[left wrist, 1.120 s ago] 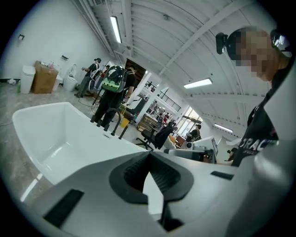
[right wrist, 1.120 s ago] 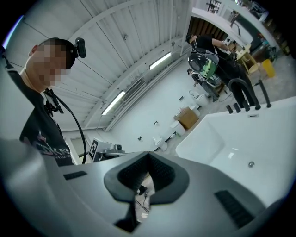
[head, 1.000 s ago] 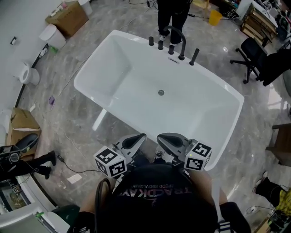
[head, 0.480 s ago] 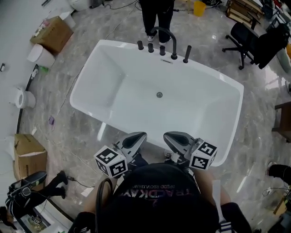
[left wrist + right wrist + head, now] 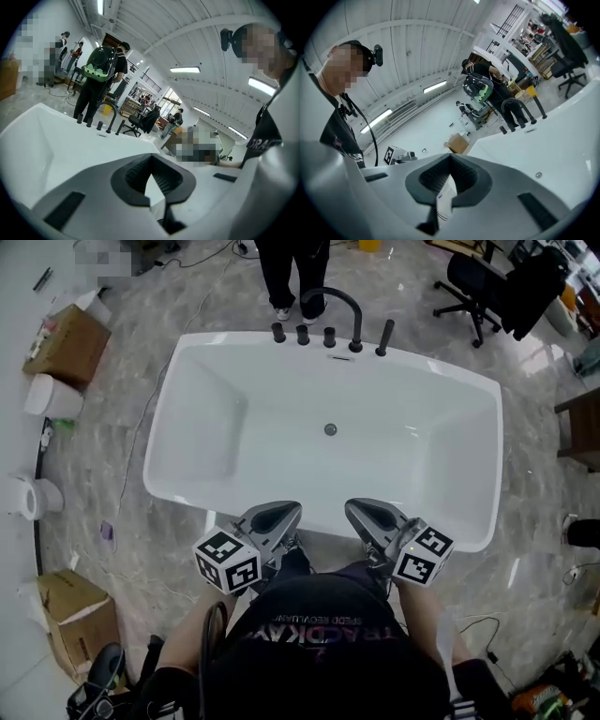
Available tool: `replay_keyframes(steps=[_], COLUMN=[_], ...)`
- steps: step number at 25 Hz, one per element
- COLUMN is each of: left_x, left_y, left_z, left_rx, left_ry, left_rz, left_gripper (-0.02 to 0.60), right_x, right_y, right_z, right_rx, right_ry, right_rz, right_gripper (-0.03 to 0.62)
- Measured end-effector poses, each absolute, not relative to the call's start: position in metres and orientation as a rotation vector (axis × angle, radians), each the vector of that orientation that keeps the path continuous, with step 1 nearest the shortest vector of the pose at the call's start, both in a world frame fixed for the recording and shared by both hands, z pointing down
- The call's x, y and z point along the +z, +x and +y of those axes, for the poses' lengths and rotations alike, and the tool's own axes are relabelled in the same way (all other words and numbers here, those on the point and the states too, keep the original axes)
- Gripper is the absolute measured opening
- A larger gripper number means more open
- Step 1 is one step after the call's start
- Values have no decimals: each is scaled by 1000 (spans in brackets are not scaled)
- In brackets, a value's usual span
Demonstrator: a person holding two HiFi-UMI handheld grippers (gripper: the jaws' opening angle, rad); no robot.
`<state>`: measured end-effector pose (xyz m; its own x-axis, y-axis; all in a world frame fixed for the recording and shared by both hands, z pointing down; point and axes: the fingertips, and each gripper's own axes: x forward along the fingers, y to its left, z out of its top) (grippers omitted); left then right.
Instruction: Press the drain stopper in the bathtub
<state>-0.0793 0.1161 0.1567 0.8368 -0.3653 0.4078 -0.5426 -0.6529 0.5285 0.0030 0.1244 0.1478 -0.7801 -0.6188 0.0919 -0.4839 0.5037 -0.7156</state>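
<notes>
The white bathtub [image 5: 187, 409] lies crosswise in front of me in the head view. Its small round metal drain stopper [image 5: 330, 429] sits in the middle of the tub floor. It shows as a small disc [image 5: 538, 175] in the right gripper view. A black faucet [image 5: 337, 304] with several black handles stands on the far rim. My left gripper [image 5: 284, 511] and right gripper [image 5: 358, 507] hang side by side over the near rim, well short of the stopper. Both are shut with nothing between the jaws [image 5: 150, 157] [image 5: 450, 158]. The left gripper view does not show the stopper.
A person in dark trousers [image 5: 292, 273] stands behind the faucet. Cardboard boxes [image 5: 61, 338] [image 5: 80, 620] and a white bin [image 5: 49, 396] lie on the marble floor at the left. A black office chair [image 5: 478, 277] is at the far right. Cables trail across the floor.
The head view has swung round, so the tub now lies square ahead instead of slanted. Both grippers stay shut and close to my body, a little nearer the near rim.
</notes>
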Motion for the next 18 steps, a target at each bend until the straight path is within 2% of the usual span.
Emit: replay_keyframes(steps=[10, 18], left_x=[177, 189], left_y=[-106, -99], left_z=[104, 97], left_rx=[379, 358], left_ry=[2330, 2277], left_rz=[-500, -532], left_gripper=[6, 6], right_x=[161, 168], right_y=[-4, 15], right_z=[113, 105], right_rx=[-1137, -1120], right_ry=[-1206, -1228], right_rz=[2473, 2537], right_gripper=[9, 11])
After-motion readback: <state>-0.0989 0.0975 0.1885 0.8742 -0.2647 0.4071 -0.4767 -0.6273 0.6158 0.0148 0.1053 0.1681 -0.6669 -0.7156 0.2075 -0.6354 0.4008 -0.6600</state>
